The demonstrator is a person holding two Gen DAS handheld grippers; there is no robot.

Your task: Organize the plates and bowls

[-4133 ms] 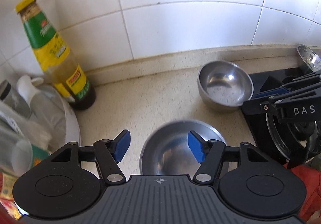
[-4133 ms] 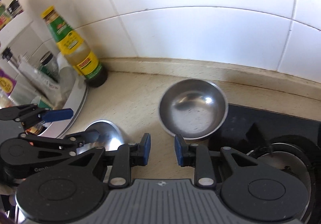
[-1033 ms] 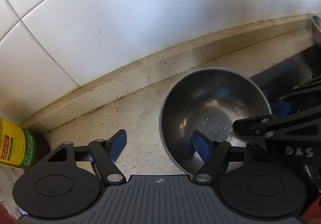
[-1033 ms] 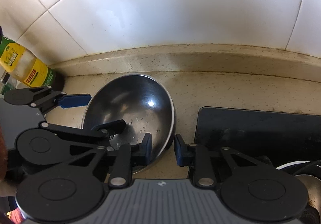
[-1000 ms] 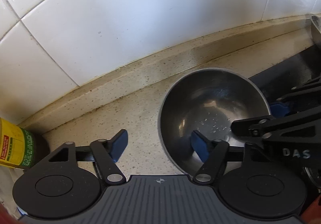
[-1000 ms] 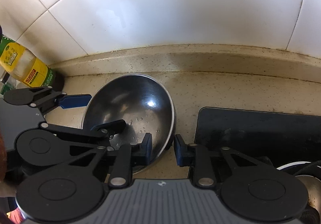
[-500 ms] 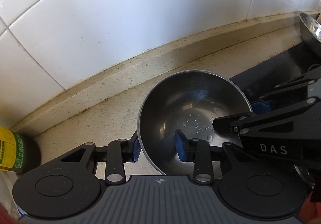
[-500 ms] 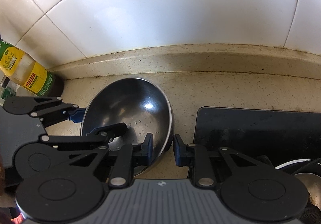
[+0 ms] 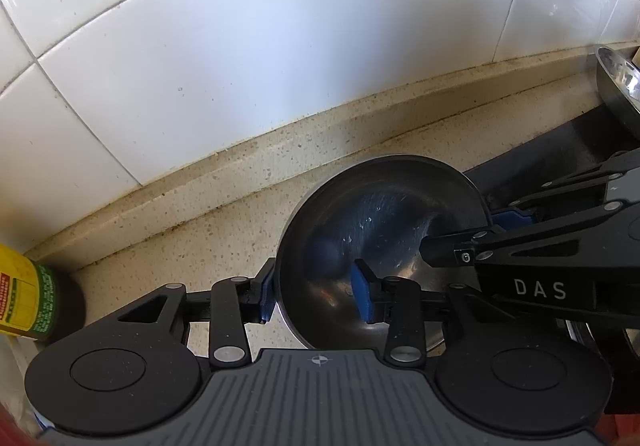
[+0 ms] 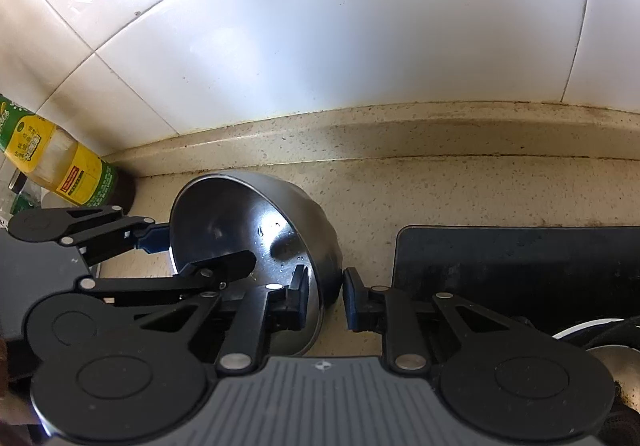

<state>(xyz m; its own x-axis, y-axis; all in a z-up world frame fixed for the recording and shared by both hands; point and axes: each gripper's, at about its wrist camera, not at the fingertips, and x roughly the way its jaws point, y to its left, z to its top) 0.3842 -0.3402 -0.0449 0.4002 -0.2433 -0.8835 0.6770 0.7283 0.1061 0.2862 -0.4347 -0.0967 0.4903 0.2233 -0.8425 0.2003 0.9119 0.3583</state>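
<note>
You have the steel bowl (image 9: 384, 230) pinched from both sides. Your left gripper (image 9: 316, 296) is clamped on the rim nearest it, one blue pad outside the wall and one inside. Your right gripper (image 10: 325, 296) straddles the opposite rim, one finger inside and one outside; its outer pad looks a touch off the wall, so I cannot tell whether it is truly biting. The bowl (image 10: 256, 242) is tipped, its mouth turned toward your left side, just above or barely on the speckled counter (image 9: 192, 230), near the tiled wall and beside the black stove top (image 10: 520, 258).

By my reading you are early in the job: this bowl is gripped but not yet put anywhere. No stack or rack shows here. Another steel dish (image 9: 618, 78) waits at the far right edge, and the sauce bottle (image 10: 68, 170) stands well to the left.
</note>
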